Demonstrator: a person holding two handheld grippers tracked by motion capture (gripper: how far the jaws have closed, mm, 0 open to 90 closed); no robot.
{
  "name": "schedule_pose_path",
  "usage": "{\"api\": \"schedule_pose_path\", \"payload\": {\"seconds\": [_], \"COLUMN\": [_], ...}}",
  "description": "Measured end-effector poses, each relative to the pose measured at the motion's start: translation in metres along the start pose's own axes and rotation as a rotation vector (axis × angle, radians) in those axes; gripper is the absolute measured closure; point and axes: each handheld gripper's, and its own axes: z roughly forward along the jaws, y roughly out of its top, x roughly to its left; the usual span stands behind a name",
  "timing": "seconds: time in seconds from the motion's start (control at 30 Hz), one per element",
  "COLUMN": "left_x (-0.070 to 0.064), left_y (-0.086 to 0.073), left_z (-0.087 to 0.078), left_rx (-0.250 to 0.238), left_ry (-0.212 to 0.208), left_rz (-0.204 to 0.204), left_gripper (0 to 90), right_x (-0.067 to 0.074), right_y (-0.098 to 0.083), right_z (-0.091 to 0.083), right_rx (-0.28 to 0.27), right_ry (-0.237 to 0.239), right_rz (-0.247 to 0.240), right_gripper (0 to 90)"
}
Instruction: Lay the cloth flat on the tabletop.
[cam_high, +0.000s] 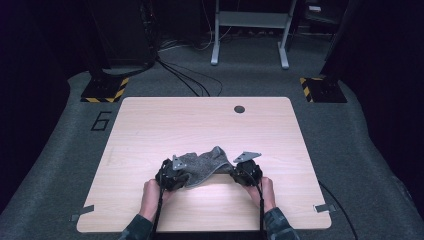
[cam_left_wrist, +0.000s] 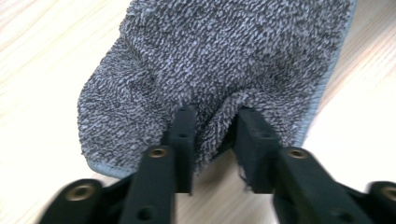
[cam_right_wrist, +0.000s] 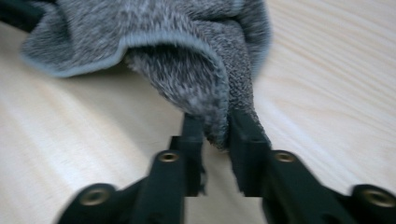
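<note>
Grey towel (cam_high: 205, 165) lies bunched near the front middle of the tabletop (cam_high: 150, 125), stretched between both hands. Left gripper (cam_left_wrist: 212, 126) has a fold of towel between its jaws, narrowly parted, cloth bulging in the gap. Right gripper (cam_right_wrist: 215, 133) pinches a hanging corner, jaws nearly closed on it, that end lifted off the wood.

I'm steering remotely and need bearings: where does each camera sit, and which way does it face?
High view: above the person's side, facing forward and down on the table; forearms, both hands show.
Left gripper view: on the left gripper, looking along its jaws at the grey towel.
Right gripper view: on the right gripper, likewise.
All share the towel.
</note>
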Motion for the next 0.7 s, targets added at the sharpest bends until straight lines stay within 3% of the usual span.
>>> {"api": "schedule_pose_path", "payload": {"seconds": [0.13,0.2,0.37,0.4,0.5,0.57,0.7], "left_x": [-0.006,-0.01,-0.019,-0.02,-0.027,-0.036,-0.049], "left_y": [-0.007,-0.01,-0.013,-0.014,-0.015,-0.014,-0.011], "left_z": [-0.012,-0.018,-0.032,-0.034,-0.038,-0.034,-0.025], "left_rx": [0.0,-0.007,-0.024,-0.034,-0.048,-0.042,-0.03], "left_ry": [0.017,0.018,0.032,0.029,0.003,-0.016,-0.062], "left_rz": [-0.001,-0.001,0.013,0.007,0.012,0.03,0.05], "left_gripper": [48.1,43.3,39.6,39.1,38.7,38.2,36.9], "right_x": [-0.002,-0.005,-0.014,-0.017,-0.016,-0.013,-0.012], "right_y": [-0.004,-0.007,-0.016,-0.02,-0.023,-0.026,-0.028], "right_z": [-0.009,-0.017,-0.033,-0.038,-0.037,-0.034,-0.036], "right_rx": [-0.026,-0.043,-0.073,-0.077,-0.061,-0.042,-0.07], "right_ry": [0.039,0.03,0.023,0.044,0.055,0.066,0.062], "right_rz": [0.015,0.025,0.073,0.069,0.077,0.054,0.078], "right_gripper": [60.8,59.3,57.2,55.5,51.7,48.7,44.6]}}
